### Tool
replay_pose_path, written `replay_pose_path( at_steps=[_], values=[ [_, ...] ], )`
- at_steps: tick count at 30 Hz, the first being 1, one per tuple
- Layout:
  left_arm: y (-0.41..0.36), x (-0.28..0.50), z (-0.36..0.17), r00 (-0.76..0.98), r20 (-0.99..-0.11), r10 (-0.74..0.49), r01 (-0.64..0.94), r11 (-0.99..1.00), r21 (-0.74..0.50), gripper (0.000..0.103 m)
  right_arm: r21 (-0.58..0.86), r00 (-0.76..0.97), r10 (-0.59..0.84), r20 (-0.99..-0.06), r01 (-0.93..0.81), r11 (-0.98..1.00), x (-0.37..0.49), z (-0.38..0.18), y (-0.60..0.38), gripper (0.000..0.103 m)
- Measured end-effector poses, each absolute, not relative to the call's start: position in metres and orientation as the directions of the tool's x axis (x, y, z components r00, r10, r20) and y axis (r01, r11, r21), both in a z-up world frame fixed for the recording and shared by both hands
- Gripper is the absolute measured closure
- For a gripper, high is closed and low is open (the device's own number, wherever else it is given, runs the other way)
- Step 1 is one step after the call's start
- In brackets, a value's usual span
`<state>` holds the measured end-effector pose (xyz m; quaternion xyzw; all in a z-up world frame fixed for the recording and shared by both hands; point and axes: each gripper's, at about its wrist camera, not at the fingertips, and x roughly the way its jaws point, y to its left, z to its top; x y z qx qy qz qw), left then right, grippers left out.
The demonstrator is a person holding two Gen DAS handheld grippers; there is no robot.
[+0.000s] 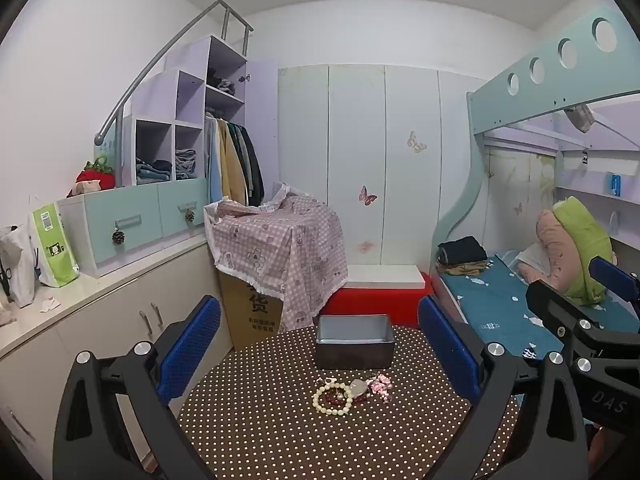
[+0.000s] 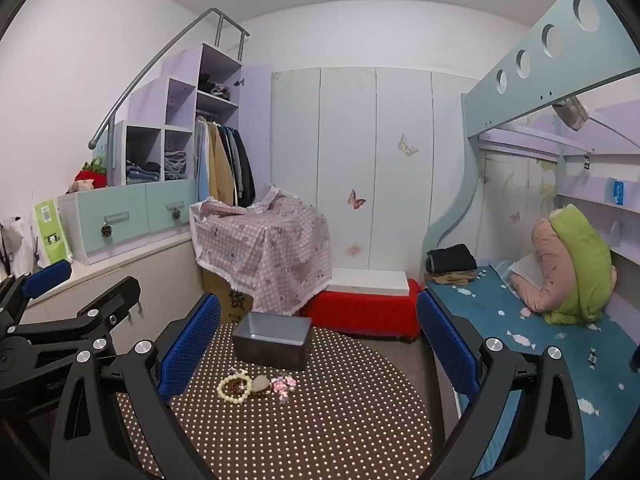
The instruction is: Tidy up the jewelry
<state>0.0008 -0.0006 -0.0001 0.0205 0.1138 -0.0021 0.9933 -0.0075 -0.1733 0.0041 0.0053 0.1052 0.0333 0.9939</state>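
A small pile of jewelry lies on the round brown polka-dot table [image 1: 280,432]: a cream bead bracelet [image 1: 333,399], a dark red bead bracelet inside it, a pale stone piece [image 1: 359,386] and a pink piece [image 1: 380,384]. An empty grey box [image 1: 354,341] stands just behind the pile. My left gripper [image 1: 318,350] is open and empty, held above the table in front of the pile. My right gripper [image 2: 318,346] is open and empty; the bracelet [image 2: 235,389], pink piece [image 2: 283,384] and box [image 2: 272,340] sit left of its middle.
A cloth-covered carton [image 1: 276,248] and a red bench [image 1: 376,300] stand behind the table. White cabinets with a counter [image 1: 100,292] run along the left. A bunk bed with a blue mattress [image 2: 540,344] is on the right.
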Motion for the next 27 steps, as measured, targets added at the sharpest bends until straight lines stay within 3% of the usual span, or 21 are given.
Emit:
replay_pose_path(
  at_steps=[27],
  values=[
    [-0.0012,-0.0015,-0.0006,0.977,-0.214,-0.004,0.009,1.000,0.021,0.007,0.019,0.975,0.073,-0.210,-0.070,0.997,-0.0097,0.0034,-0.1721,0.008]
  ],
)
